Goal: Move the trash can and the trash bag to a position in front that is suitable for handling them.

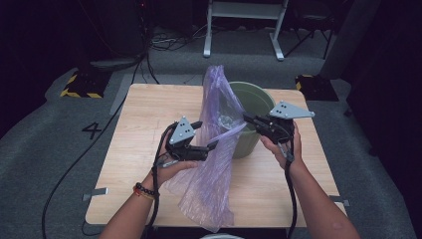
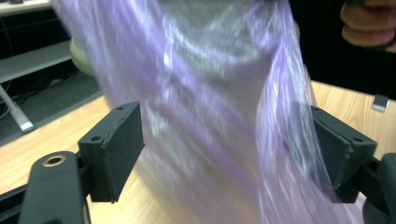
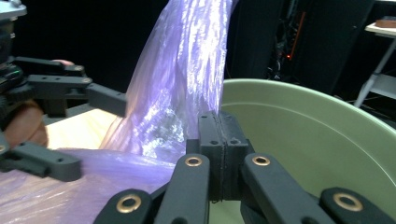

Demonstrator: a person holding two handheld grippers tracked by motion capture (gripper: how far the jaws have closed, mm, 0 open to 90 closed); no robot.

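Right claw (image 1: 247,118) is clenched on the purple plastic bag (image 1: 211,164) over the green bucket (image 1: 259,102); left claw (image 1: 206,135) gapes around the bag, released.

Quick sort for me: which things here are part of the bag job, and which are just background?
In the job:
purple plastic bag
green bin
left tool, open, bag between its jaws
right tool, shut on the bag

Just around:
wooden table
white frame legs
floor cables
yellow-black striped block

The purple bag (image 2: 210,116) is motion-blurred in the left gripper view, veiling the green bin (image 2: 77,53) at ten o'clock; its foot overhangs the bench (image 1: 149,114).
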